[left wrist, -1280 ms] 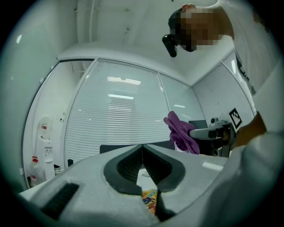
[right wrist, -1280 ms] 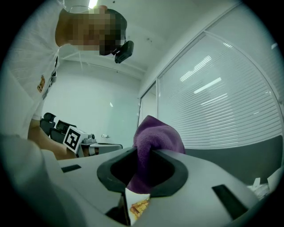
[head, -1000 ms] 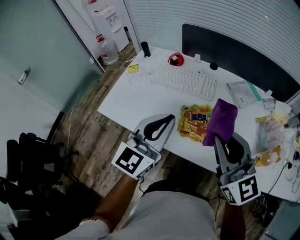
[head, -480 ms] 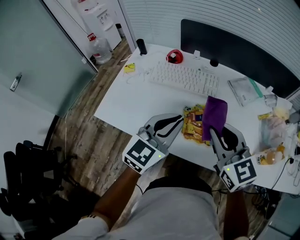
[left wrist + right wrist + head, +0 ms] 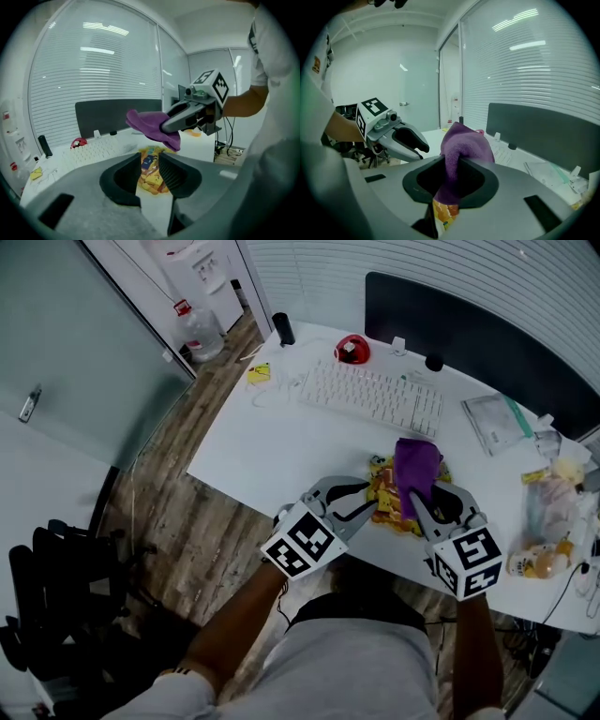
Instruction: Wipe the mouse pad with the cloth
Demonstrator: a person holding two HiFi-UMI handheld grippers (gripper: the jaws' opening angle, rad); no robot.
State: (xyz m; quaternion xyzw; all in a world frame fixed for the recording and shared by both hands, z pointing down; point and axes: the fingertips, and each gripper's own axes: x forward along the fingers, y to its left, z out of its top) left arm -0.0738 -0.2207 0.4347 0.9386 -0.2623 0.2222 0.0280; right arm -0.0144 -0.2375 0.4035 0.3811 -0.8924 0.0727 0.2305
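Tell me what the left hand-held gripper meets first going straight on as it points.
Probably the yellow patterned mouse pad, framed between its empty jaws, which have just been opening. The purple cloth sits above that line, though depth is unclear.

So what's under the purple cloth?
Below the purple cloth, pinched in the right gripper, lies a yellow picture mouse pad on the white desk. The cloth and the gripper cover part of the pad, so its whole picture can't be seen.
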